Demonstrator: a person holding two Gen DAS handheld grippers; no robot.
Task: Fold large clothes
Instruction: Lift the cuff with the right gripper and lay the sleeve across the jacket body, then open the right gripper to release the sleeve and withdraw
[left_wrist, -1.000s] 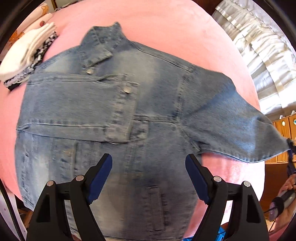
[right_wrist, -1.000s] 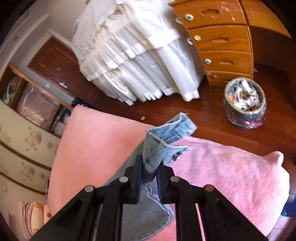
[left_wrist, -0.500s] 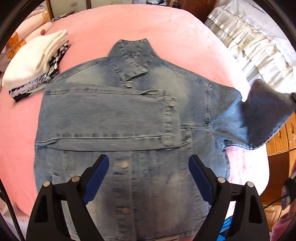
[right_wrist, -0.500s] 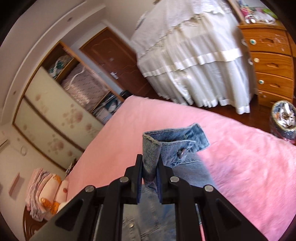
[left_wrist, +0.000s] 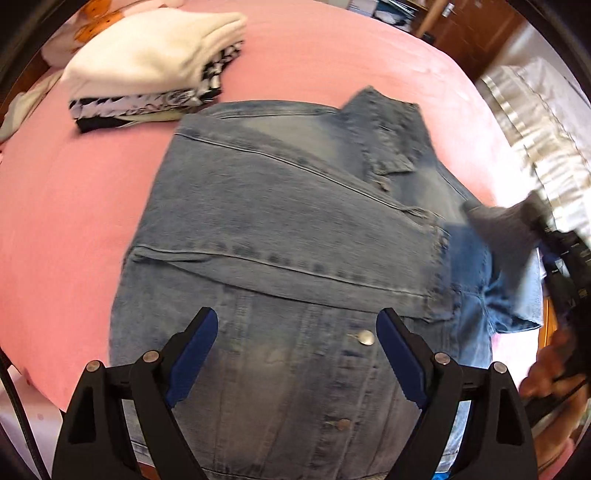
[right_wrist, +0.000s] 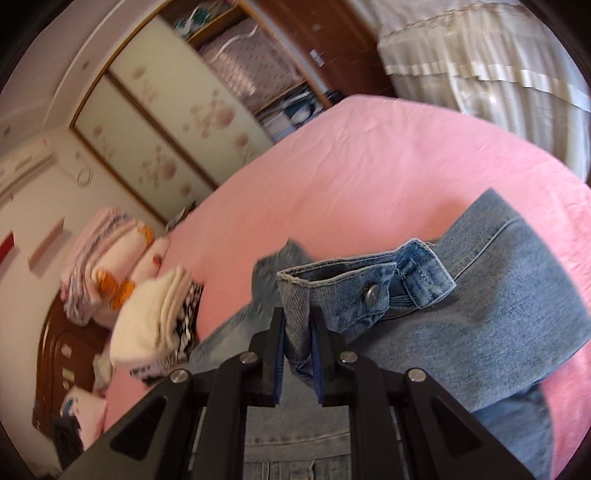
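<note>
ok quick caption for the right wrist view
Right gripper clamps the denim jacket's sleeve cuff above the pink bed.

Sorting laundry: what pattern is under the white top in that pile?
Black-and-white print, clearest in the left wrist view.

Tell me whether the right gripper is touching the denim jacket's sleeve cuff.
Touching. The right wrist view shows the right gripper with both blue pads pressed against the sleeve cuff of the denim jacket, denim pinched between them.

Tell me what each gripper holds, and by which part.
Right gripper pinches the jacket sleeve by its cuff. Left gripper is open, holding nothing.
</note>
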